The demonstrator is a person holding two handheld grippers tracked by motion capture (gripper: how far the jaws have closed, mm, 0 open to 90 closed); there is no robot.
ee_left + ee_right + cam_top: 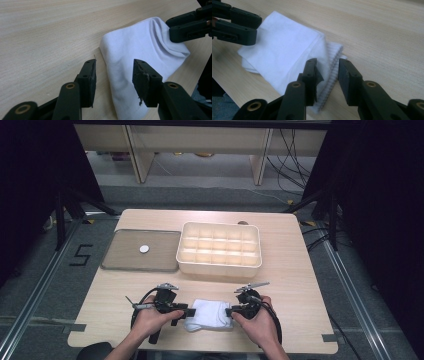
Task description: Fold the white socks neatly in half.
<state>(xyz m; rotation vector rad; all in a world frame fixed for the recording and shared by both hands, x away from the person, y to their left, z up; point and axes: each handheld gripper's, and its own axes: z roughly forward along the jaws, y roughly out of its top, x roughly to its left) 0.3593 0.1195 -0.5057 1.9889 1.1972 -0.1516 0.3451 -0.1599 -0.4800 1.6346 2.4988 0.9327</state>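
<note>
A folded white cloth (210, 315) with a ribbed edge lies flat near the table's front edge. My left gripper (186, 312) is at its left end and my right gripper (229, 312) at its right end, pointing at each other. In the left gripper view the cloth (140, 47) runs between the jaws of the left gripper (113, 77), which stand apart without pressing it. In the right gripper view the right gripper (328, 75) straddles the ribbed corner of the cloth (284, 50), with a gap at the pads. Both are open.
Behind the cloth stands a cream box (219, 265) divided into several compartments. To its left lies a flat grey tray (125, 260) bearing a small white disc (144, 249). The wooden table (300, 280) ends just below the person's hands.
</note>
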